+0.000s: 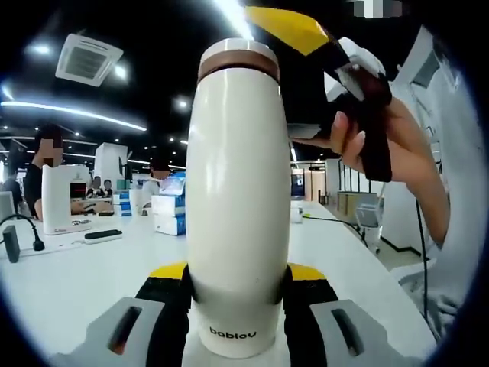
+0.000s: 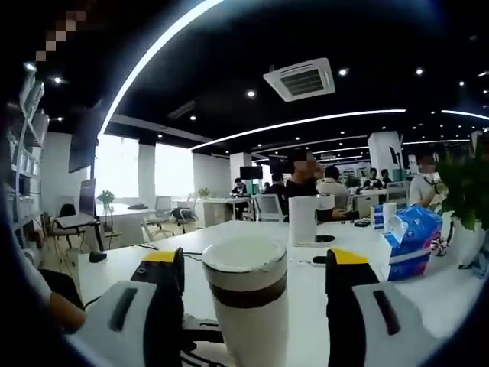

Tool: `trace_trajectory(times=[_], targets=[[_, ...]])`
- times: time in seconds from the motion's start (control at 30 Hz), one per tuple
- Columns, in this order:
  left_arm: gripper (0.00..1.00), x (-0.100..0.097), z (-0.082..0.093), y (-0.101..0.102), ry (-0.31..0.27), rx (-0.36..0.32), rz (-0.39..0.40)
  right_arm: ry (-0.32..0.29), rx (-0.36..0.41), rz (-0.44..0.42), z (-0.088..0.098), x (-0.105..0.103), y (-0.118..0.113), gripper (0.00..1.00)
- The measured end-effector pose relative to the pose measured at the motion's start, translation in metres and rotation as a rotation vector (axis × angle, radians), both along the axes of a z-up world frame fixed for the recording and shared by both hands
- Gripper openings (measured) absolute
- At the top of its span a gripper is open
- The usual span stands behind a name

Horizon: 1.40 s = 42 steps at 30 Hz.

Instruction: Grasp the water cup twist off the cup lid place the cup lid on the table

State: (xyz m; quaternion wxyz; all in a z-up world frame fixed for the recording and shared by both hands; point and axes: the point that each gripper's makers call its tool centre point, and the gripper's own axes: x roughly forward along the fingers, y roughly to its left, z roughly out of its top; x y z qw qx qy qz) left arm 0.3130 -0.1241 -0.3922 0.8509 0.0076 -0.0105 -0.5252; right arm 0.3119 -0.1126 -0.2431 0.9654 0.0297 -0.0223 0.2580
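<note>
One word, "bablov", marks the water cup (image 1: 238, 199) clamped by the left gripper (image 1: 238, 294); the right gripper (image 2: 256, 287) jaws straddle its lid (image 2: 244, 256), contact unclear.

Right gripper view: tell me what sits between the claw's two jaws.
In the right gripper view, the top of the water cup stands between the right claw jaws, its cup lid still on. The jaws stand apart from it on both sides.

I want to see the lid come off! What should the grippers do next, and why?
Probably close the right gripper on the brown-banded white lid, then twist. The left gripper already clamps the tall cream-white water cup, while the right one's fingers straddle the lid with gaps either side.
</note>
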Motion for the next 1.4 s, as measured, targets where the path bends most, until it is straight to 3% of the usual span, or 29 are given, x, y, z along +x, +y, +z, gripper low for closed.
trace_trajectory(times=[0.43,0.63,0.83,1.13,1.4], targets=[[0.48,0.001,0.000,-0.001,0.001,0.001,-0.001,-0.022,-0.041,-0.003,0.005,-0.001,0.007,0.58],[0.48,0.000,0.000,-0.001,-0.001,0.002,-0.001,-0.044,-0.098,-0.025,0.003,-0.003,0.005,0.48],[0.48,0.000,-0.001,-0.001,0.000,0.002,-0.001,-0.040,-0.102,-0.024,0.002,-0.002,0.006,0.47],[0.48,0.000,-0.001,0.000,0.006,0.001,-0.002,-0.026,-0.120,0.047,0.000,-0.001,0.011,0.46],[0.48,0.000,-0.001,0.000,0.005,-0.001,-0.003,-0.022,-0.122,0.205,-0.001,-0.002,0.013,0.46]])
